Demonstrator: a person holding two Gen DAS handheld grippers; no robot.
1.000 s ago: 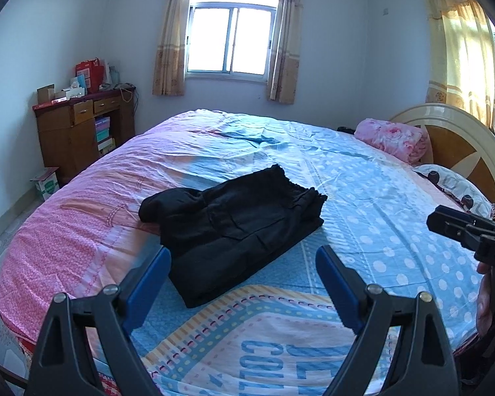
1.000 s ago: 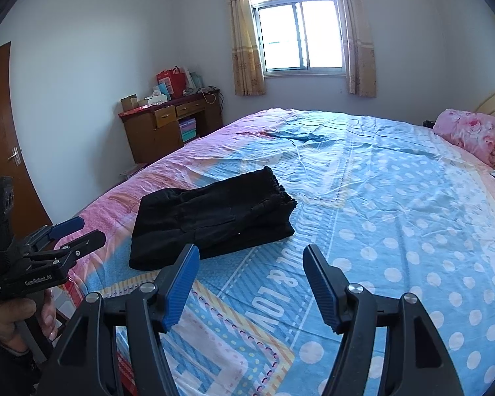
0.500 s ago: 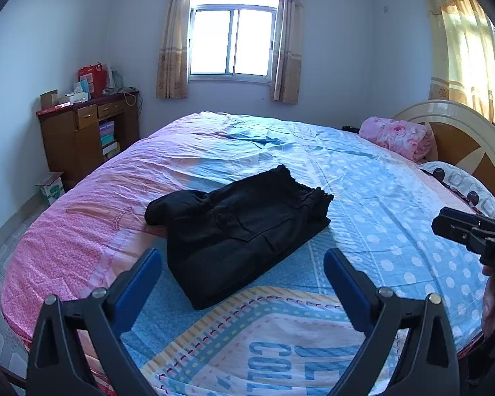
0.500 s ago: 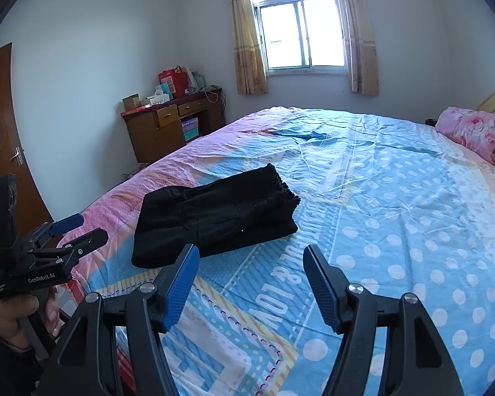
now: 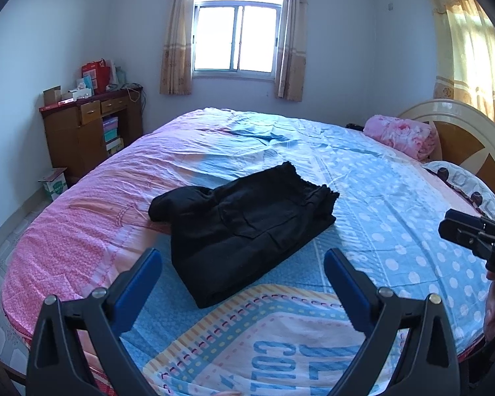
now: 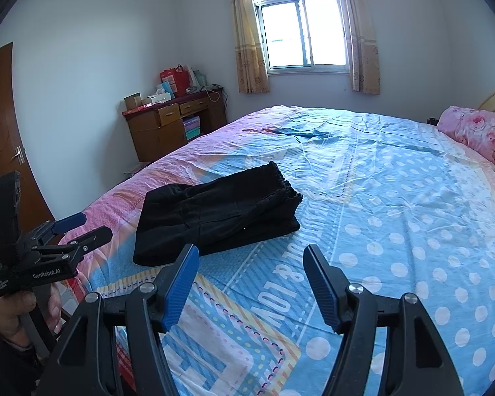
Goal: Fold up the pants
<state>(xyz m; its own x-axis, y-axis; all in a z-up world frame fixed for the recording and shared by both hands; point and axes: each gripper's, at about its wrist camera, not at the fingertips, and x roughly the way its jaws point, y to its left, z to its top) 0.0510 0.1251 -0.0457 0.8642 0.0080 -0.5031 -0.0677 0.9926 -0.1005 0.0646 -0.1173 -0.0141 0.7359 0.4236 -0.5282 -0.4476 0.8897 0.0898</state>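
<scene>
Black pants point(image 5: 247, 227) lie folded in a compact bundle on the bed point(image 5: 396, 204), gathered waistband toward the window; they also show in the right wrist view point(image 6: 214, 214). My left gripper point(image 5: 242, 265) is open and empty, held back from the pants above the bed's near edge. It also shows at the left of the right wrist view point(image 6: 82, 227). My right gripper point(image 6: 250, 260) is open and empty, just short of the pants' near edge. It shows at the right edge of the left wrist view point(image 5: 452, 224).
The bed has a blue and pink patterned sheet point(image 6: 379, 231). A pink rolled blanket point(image 5: 399, 135) and a pillow point(image 5: 465, 188) lie by the headboard point(image 5: 472, 138). A wooden desk point(image 5: 85, 132) with boxes stands at the left wall. A door point(image 6: 3, 151) is at far left.
Both grippers have drawn back slightly from the pants. The pants have not moved and both grippers stay open.
</scene>
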